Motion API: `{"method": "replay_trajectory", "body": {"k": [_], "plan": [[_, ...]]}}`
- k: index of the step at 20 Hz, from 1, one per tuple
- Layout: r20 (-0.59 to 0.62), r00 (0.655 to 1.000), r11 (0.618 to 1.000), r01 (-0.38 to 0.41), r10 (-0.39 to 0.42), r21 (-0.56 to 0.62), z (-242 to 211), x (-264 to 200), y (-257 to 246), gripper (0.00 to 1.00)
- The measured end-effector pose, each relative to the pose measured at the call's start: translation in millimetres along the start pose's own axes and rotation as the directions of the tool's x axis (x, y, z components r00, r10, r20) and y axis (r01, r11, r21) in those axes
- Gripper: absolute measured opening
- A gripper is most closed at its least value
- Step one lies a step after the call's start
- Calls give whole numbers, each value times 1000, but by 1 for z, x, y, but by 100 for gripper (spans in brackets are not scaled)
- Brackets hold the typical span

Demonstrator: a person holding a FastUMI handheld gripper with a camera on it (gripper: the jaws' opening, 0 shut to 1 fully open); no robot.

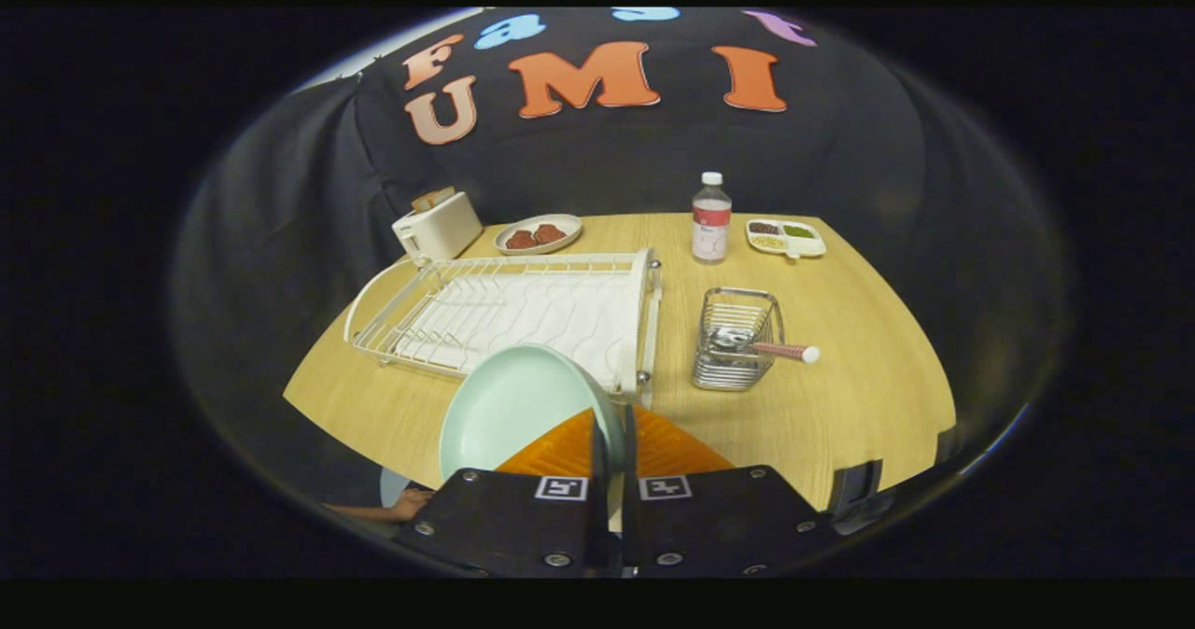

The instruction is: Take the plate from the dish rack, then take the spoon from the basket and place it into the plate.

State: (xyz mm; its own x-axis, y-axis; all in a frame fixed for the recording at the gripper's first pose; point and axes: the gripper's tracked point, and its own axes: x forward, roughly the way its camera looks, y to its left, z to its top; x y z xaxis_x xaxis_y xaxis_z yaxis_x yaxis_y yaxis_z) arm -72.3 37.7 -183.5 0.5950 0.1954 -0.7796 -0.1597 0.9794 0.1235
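A pale green plate [513, 405] hangs in the air in front of the dish rack, held on edge. My gripper [611, 433] is shut on the plate's right rim, with one finger on each face of it. The white wire dish rack [523, 307] lies beyond the plate on the wooden table and holds no dishes. To its right stands a small wire basket [736, 340]. In it lies a spoon [780, 350] whose pink handle with a white tip sticks out over the basket's right side.
At the back of the table [840, 377] stand a white toaster [437, 226], a plate with reddish food [538, 233], a clear bottle [710, 218] and a divided snack tray [786, 237]. A hand [406, 503] shows low on the left by the table's near edge.
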Motion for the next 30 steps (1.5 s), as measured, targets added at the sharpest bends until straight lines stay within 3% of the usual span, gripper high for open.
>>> {"method": "replay_trajectory", "body": {"k": [5,14,19,22,27,30], "plan": [[-45,996,993,-76,81,91,-44,26,9,6],[-51,991,952,-101,121,290,-76,61,-6,6],[27,991,961,-131,128,244,-64,66,-5,11],[118,986,962,-147,122,232,-43,62,-11,26],[273,962,991,-10,-27,132,-4,52,-50,56],[349,931,991,65,-101,114,16,44,-71,64]]}}
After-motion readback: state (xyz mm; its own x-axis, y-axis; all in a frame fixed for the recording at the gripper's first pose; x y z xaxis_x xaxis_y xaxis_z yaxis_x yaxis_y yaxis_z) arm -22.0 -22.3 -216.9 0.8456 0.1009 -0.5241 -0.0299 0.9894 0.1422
